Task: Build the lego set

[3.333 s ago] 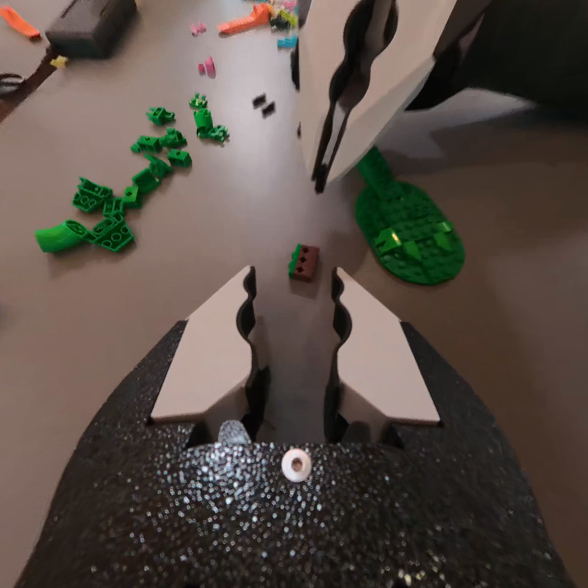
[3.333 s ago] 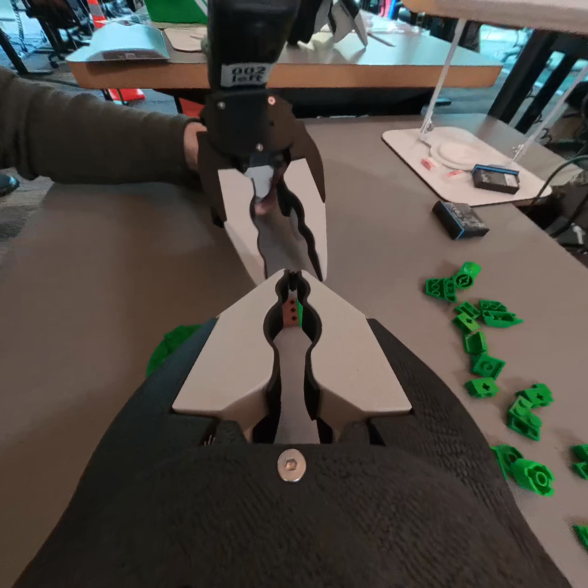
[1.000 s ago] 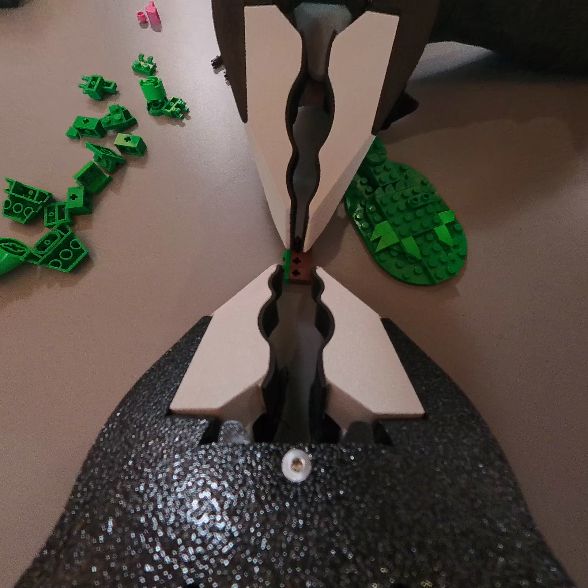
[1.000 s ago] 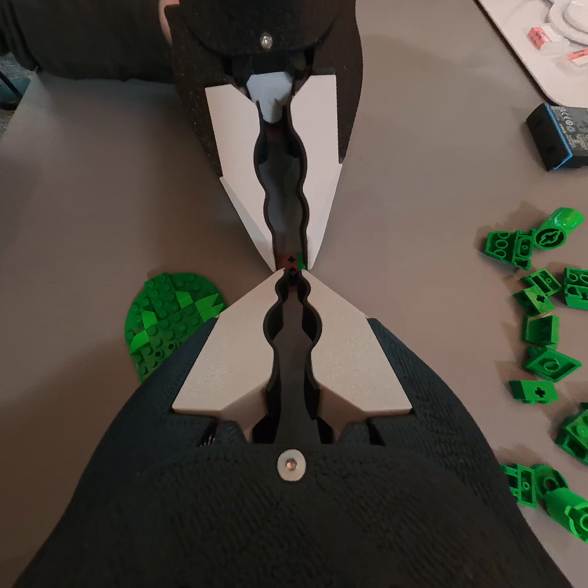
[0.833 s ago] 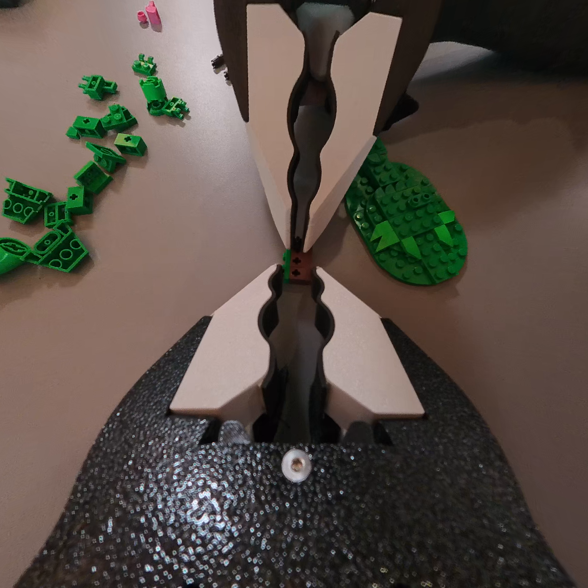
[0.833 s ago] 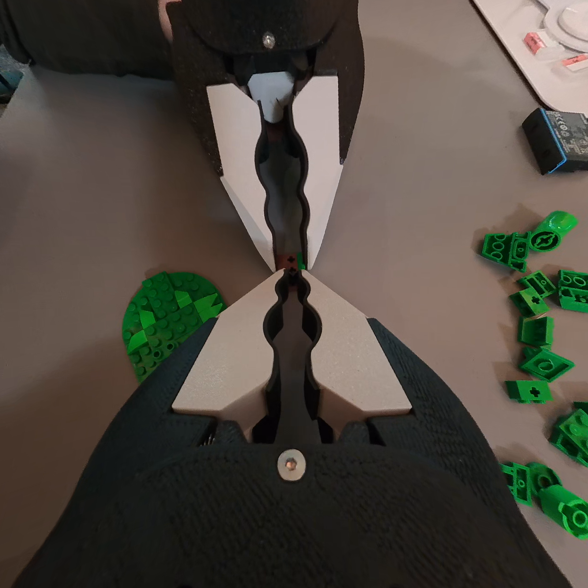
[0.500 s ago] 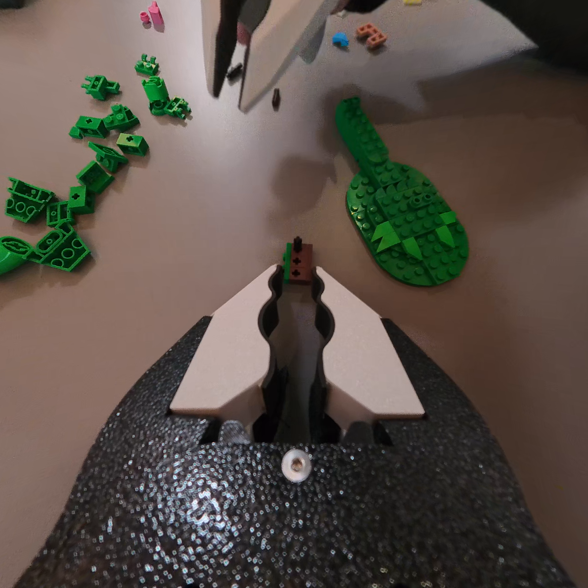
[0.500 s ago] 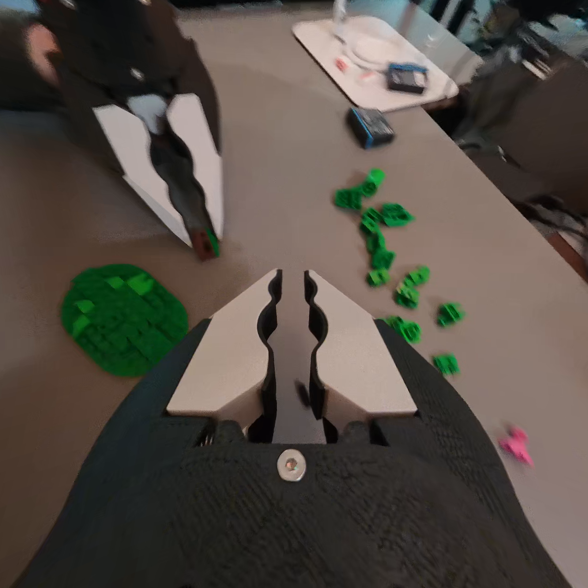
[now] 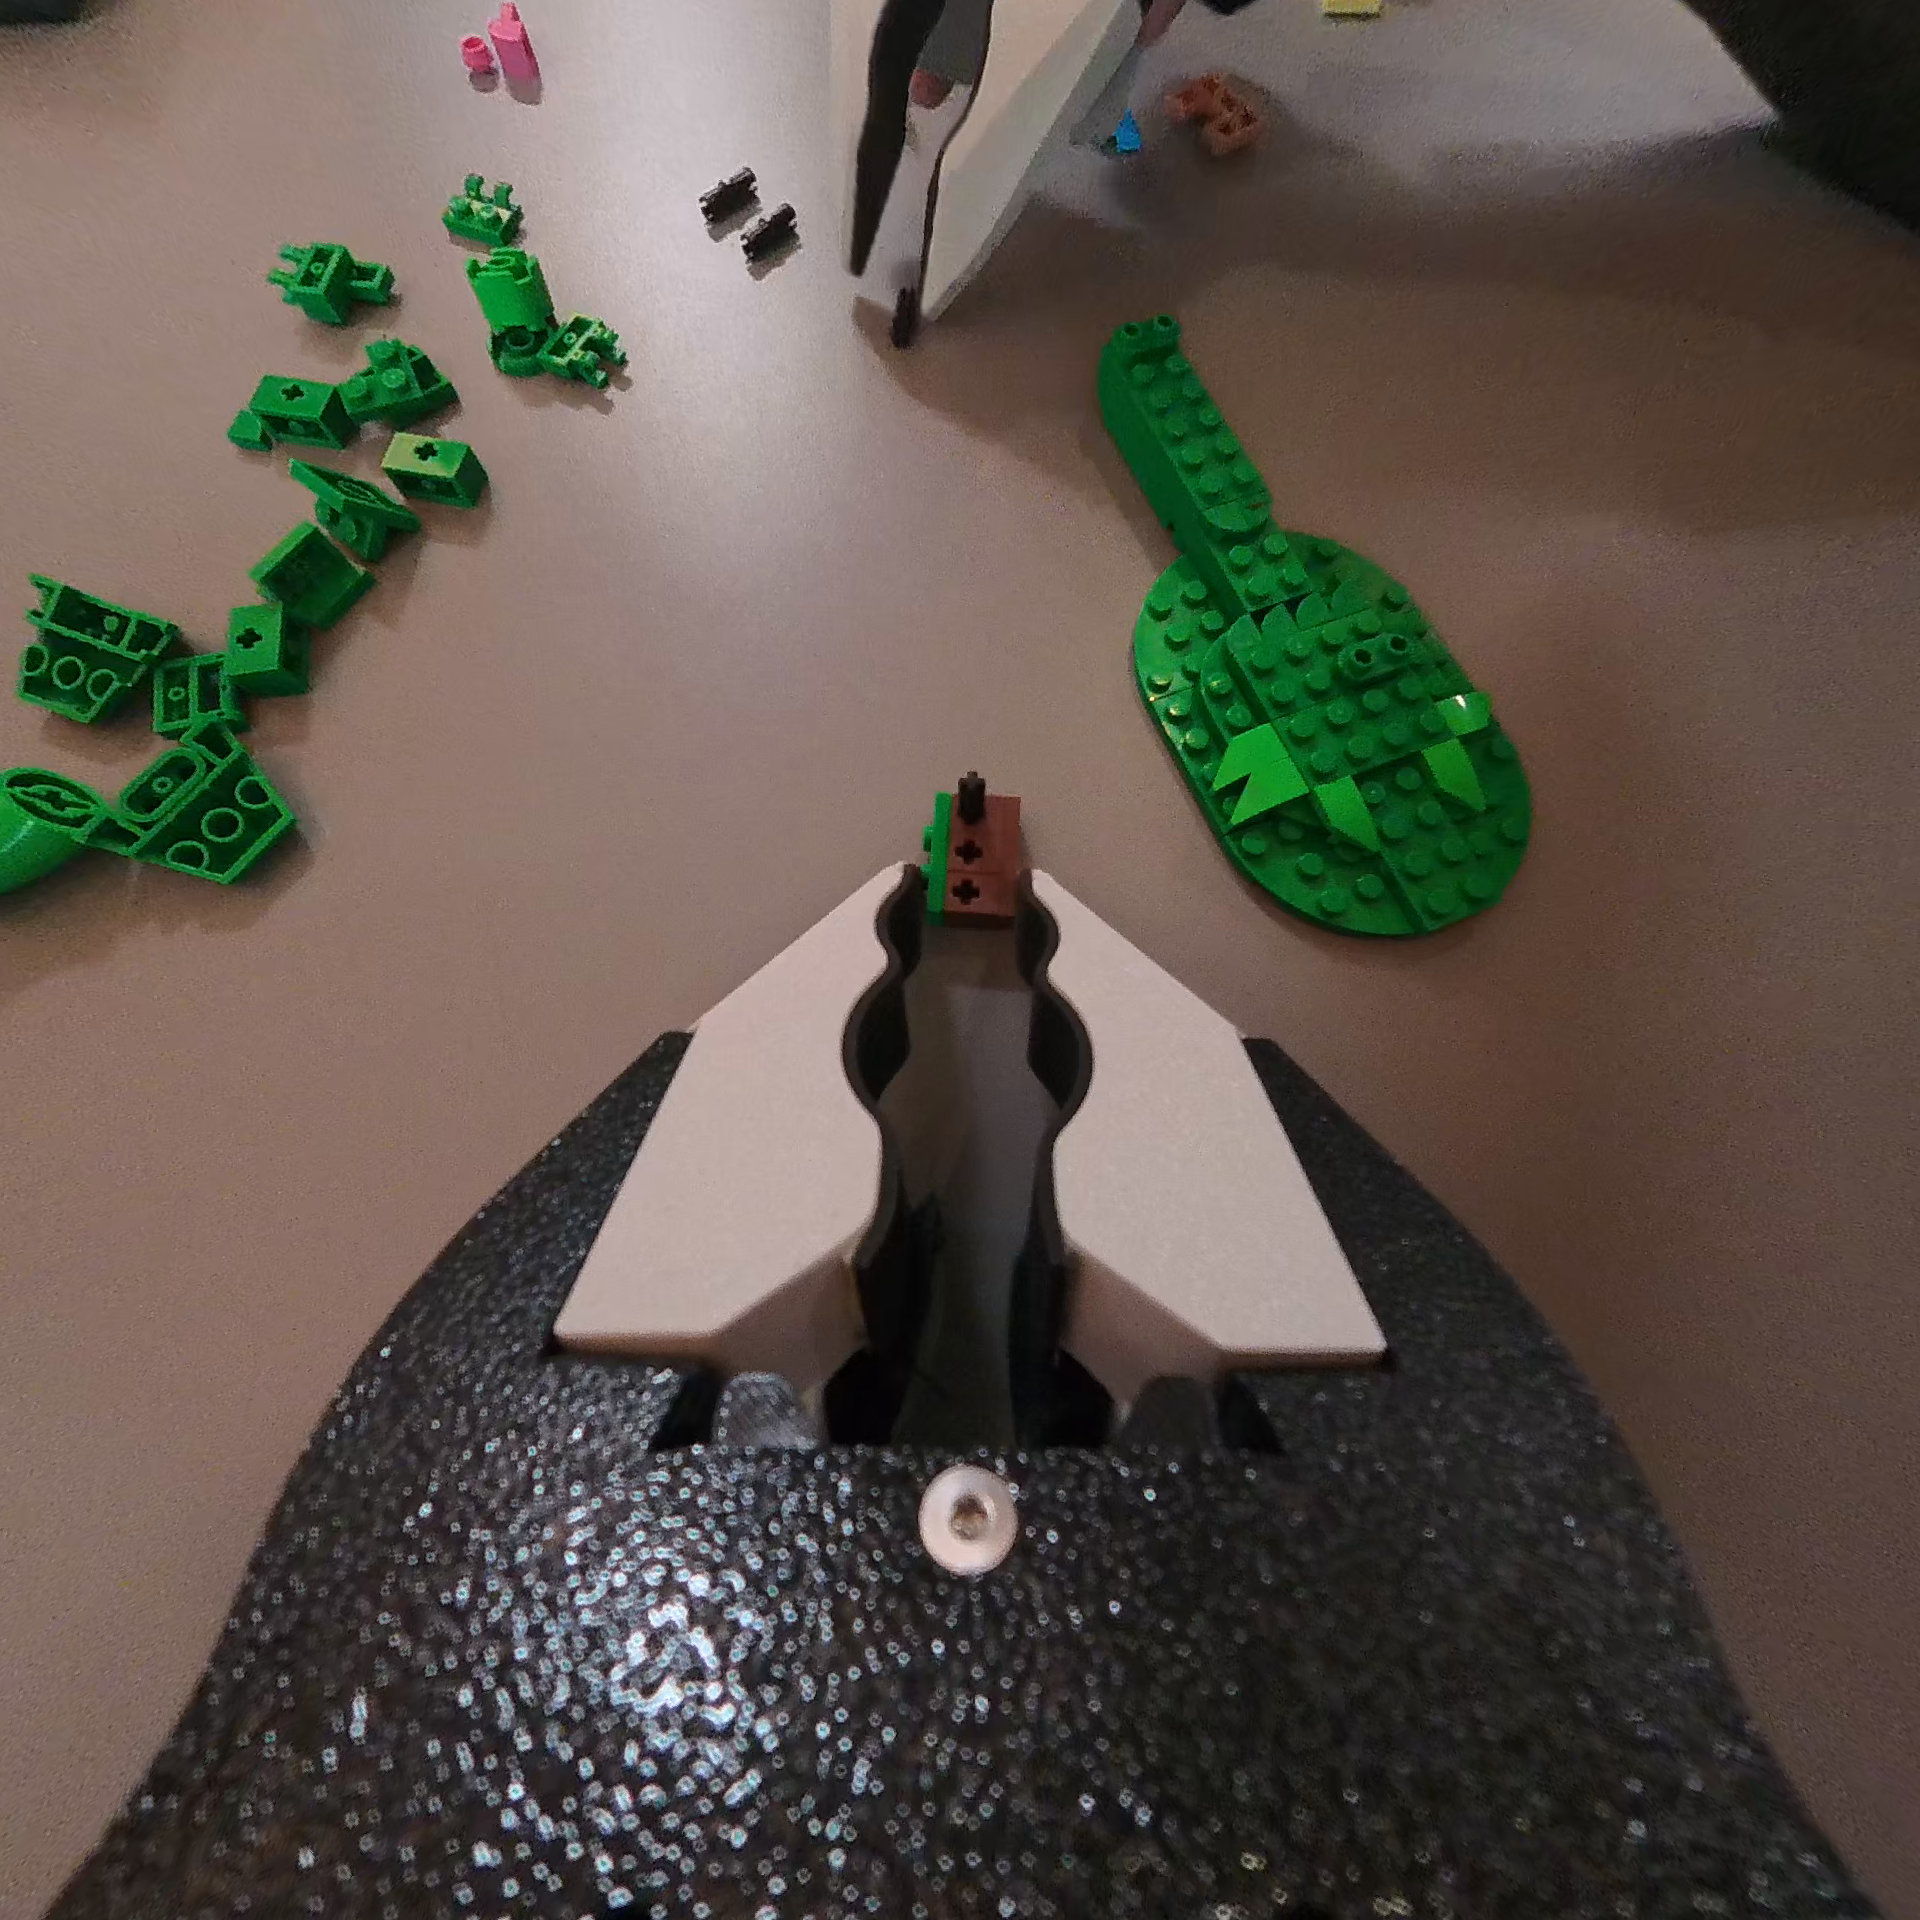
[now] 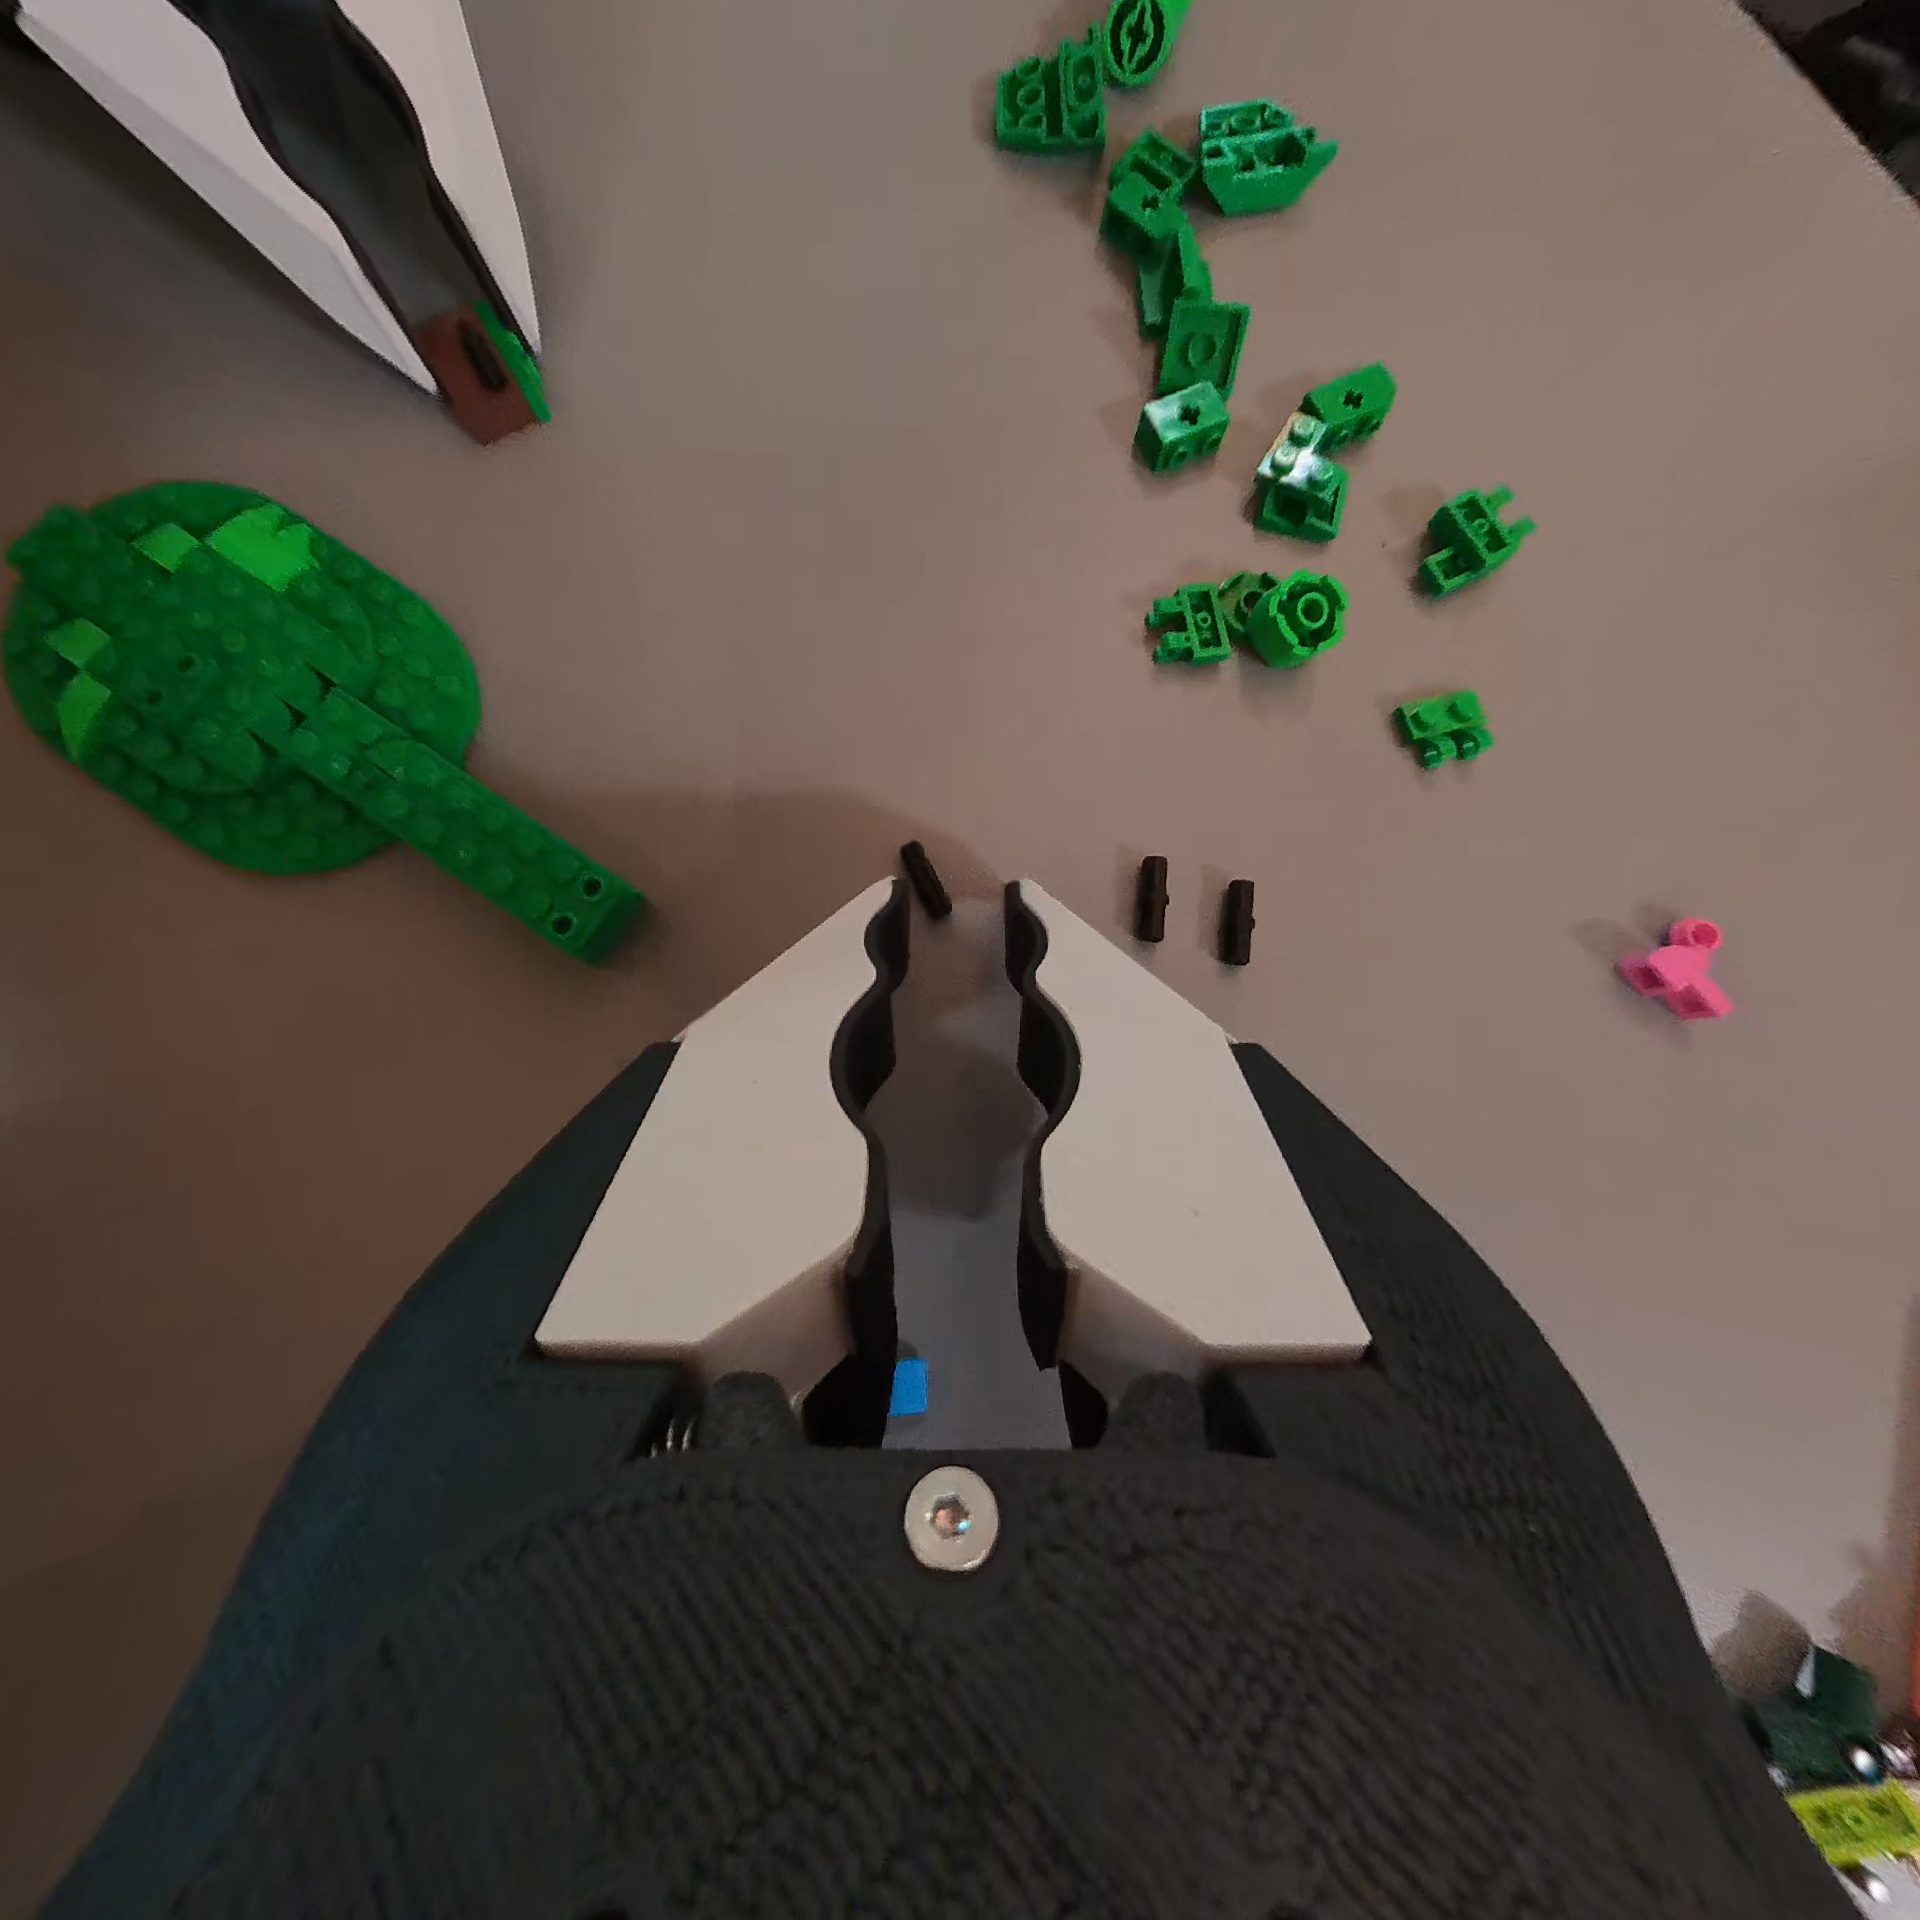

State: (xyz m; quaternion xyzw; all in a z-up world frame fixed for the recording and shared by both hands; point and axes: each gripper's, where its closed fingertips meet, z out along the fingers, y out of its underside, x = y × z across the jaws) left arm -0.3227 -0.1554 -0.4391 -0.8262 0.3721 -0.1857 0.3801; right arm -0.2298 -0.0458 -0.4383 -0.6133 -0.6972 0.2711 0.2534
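Left jaws pinching brown brick [image 9: 977,868], pin [image 9: 970,795] forward

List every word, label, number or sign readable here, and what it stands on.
No readable words or numbers in either view.
Round green piece: a moulded emblem, no lettering.
Yellow-green thing at the right wrist view's bottom corner: too blurred to read.
Left tongs, and the brown brick they grip: unmarked.
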